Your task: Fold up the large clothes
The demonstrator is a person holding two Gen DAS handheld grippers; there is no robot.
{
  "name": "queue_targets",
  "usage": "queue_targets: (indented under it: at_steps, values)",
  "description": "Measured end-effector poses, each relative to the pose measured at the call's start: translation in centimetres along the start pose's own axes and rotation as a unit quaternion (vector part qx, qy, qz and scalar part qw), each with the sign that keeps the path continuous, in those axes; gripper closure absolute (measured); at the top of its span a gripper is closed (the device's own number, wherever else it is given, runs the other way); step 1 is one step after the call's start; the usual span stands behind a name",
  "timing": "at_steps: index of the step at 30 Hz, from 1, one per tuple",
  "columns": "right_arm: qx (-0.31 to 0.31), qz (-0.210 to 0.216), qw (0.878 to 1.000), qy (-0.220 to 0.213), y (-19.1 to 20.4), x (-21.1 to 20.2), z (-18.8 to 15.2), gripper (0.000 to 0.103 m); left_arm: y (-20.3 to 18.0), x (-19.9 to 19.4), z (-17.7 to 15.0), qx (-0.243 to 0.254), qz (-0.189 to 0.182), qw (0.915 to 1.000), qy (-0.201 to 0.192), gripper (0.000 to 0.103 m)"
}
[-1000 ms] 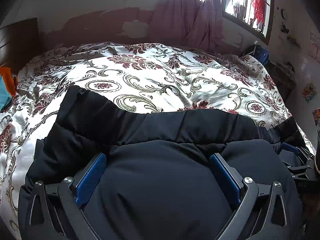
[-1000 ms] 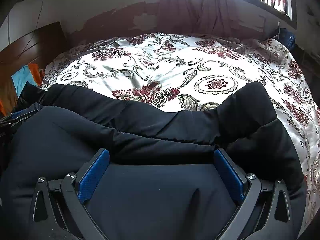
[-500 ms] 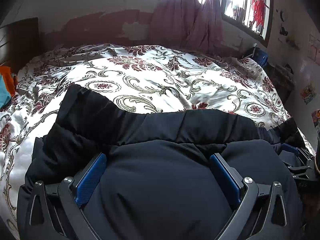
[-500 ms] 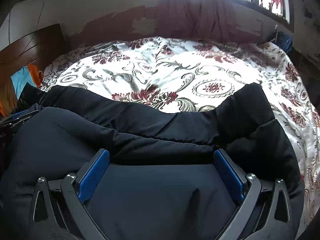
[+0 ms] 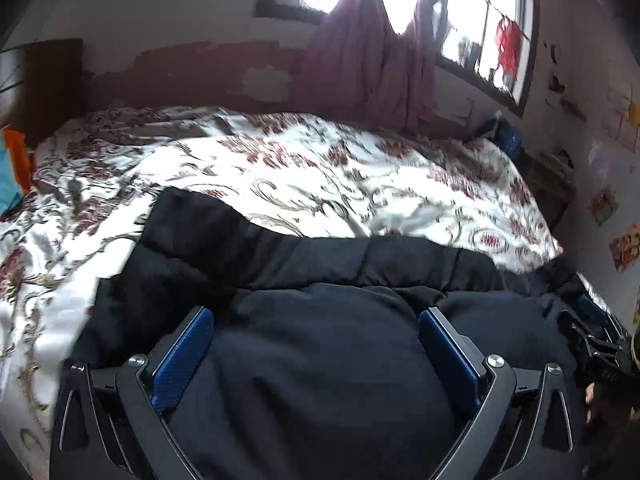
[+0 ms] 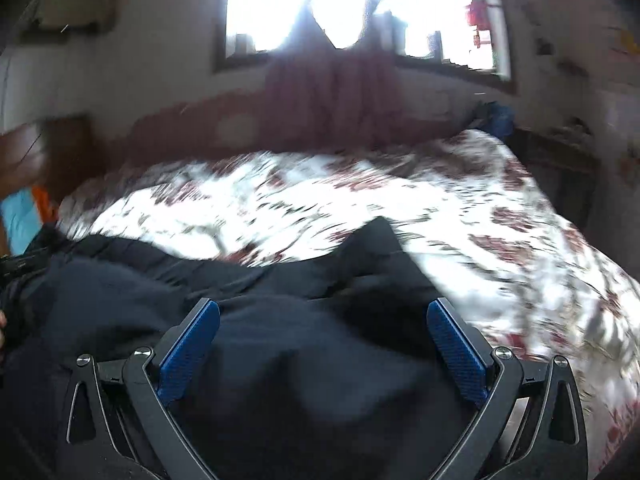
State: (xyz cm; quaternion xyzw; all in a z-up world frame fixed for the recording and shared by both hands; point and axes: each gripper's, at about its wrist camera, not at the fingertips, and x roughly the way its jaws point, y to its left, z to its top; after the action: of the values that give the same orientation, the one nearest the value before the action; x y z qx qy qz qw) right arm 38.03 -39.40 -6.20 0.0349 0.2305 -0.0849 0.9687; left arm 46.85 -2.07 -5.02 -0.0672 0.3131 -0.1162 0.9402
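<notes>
Left wrist, change: view tilted up since a second ago, bedspread [image 5: 320, 184] blurred.
Left gripper [image 5: 316, 344]: spread wide, puffy black jacket [image 5: 320, 360] bulging between its blue ribbed pads [image 5: 180, 360].
Right wrist, change: heavier blur, window [image 6: 340, 4] now visible.
Right gripper [image 6: 324, 340]: gaping likewise, jacket [image 6: 312, 360] on the bed between its pads.

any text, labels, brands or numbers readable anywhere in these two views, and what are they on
No text can be read in either view.
Papers and stickers on the right wall: colourful, too small and blurred to read.
Dark garment on the floral bedspread: no label or brand shows.
Left gripper and right gripper: blue pads on the fingers, no markings visible.
</notes>
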Motion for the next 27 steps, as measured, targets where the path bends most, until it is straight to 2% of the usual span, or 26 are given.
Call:
queue_targets:
  at_steps: [4, 8, 10, 16, 18, 20, 23, 27]
  values:
    - [0.070, -0.012, 0.997, -0.001, -4.2, -0.5, -0.1, 0.002, 1.9, -3.0, 0.0, -0.036, 0.010, 0.9979, -0.052, 0.000]
    - [0.109, 0.017, 0.993, 0.038, -7.3, 0.4, -0.5, 0.002, 4.3, -5.2, -0.1, -0.063, 0.029, 0.9950, -0.072, 0.000]
    - [0.111, 0.037, 0.992, 0.057, -8.0, 0.8, -0.9, 0.002, 5.7, -5.6, -0.1, -0.074, 0.029, 0.9952, -0.058, 0.000]
    - [0.075, 0.102, 0.983, 0.130, -8.3, 2.6, -2.1, 0.002, 10.1, -5.5, -1.5, -0.103, 0.008, 0.9944, 0.024, 0.000]
    - [0.061, 0.120, 0.977, 0.164, -8.0, 3.5, -2.7, 0.002, 10.9, -5.1, -2.2, -0.102, 0.001, 0.9937, 0.046, 0.000]
    - [0.075, 0.145, 0.968, 0.191, -8.4, 4.7, -3.5, 0.001, 11.4, -4.4, -3.2, -0.101, -0.011, 0.9922, 0.072, 0.000]
    - [0.105, 0.169, 0.963, 0.185, -9.4, 5.2, -3.9, 0.001, 12.1, -3.2, -4.7, -0.111, -0.035, 0.9886, 0.095, 0.000]
    - [0.114, 0.177, 0.961, 0.177, -9.7, 5.3, -4.3, 0.001, 12.3, -3.0, -5.5, -0.109, -0.044, 0.9903, 0.074, 0.000]
